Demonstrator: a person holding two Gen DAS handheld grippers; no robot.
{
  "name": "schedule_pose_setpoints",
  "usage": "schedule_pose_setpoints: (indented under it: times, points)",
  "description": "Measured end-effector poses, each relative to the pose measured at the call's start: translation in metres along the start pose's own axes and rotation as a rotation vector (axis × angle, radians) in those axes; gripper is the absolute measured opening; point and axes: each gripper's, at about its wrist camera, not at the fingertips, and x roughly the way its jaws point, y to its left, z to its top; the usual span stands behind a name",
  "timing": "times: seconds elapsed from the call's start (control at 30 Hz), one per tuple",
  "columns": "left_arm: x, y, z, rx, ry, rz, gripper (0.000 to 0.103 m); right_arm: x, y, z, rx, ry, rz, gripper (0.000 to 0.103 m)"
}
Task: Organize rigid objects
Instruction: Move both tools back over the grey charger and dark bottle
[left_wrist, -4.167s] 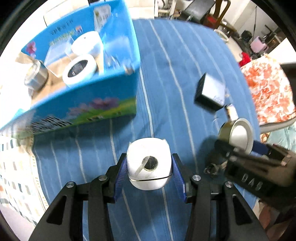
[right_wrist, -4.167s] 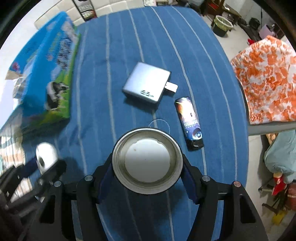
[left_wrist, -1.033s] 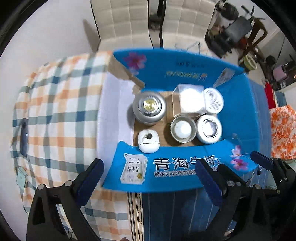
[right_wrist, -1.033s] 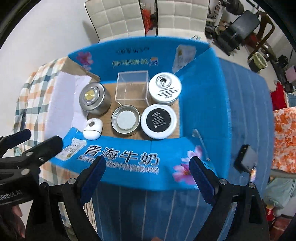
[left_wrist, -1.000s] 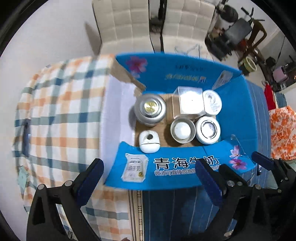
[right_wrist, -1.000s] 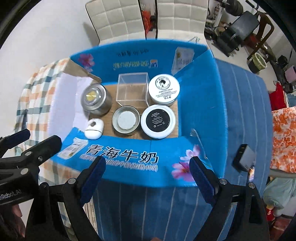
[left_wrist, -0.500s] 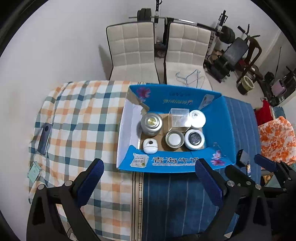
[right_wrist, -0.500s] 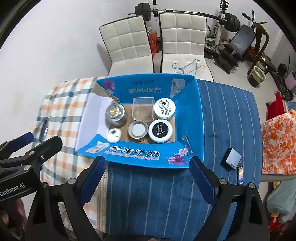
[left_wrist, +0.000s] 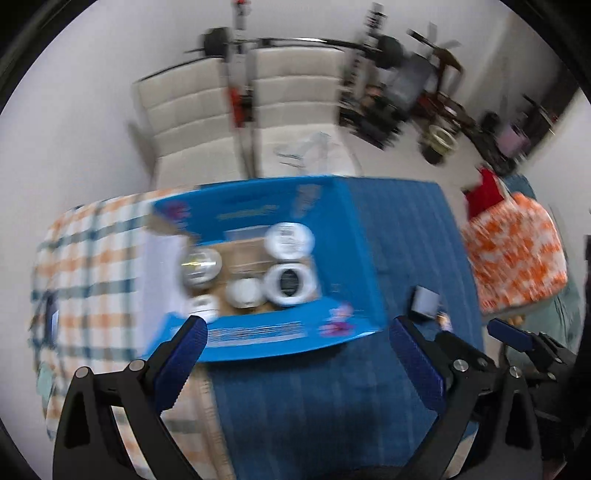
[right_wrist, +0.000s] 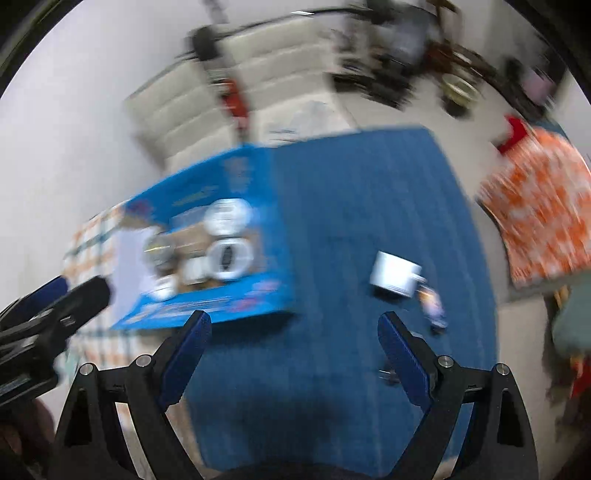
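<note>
You are holding both the left gripper and right gripper spread wide and empty, high above the open blue cardboard box. The small grey rectangular charger is lying outside it on the blue striped cloth; descending while both views are smearing risks a misjudged grasp.

The surface, half blue cloth, half checked, carries a blue box centrally, a grey charger toward its right edge.

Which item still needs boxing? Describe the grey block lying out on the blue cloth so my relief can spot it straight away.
Start at the blue carton on the table, then look right across the blue striped cloth. The grey block lies flat there, outside the carton. It is boxy and pale grey, unlike the slim dark item just beside it.
</note>
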Motion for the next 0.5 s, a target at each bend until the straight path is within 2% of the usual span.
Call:
schedule_pose_setpoints:
  times: [0.1, 0.23, 0.33, 0.43, 0.5]
  points:
    - [0.033, -0.062, 0.009, 0.094, 0.03, -0.046, 0.101, 0.025, -0.072, 0.008, 0.135, 0.033, -0.069, 0.094]
    - [0.086, -0.135, 0.014, 0.216, 0.064, -0.051, 0.101, 0.073, -0.153, 0.013, 0.237, 0.102, -0.126, 0.094]
    - [0.14, -0.177, 0.013, 0.277, 0.162, -0.039, 0.101, 0.123, -0.187, 0.007, 0.247, 0.192, -0.121, 0.09]
    - [0.173, -0.196, 0.008, 0.307, 0.218, 0.017, 0.097, 0.17, -0.207, 0.0, 0.264, 0.278, -0.085, 0.084]
    - [0.189, -0.197, 0.005, 0.291, 0.253, 0.013, 0.097, 0.194, -0.21, -0.003, 0.262, 0.311, -0.078, 0.077]
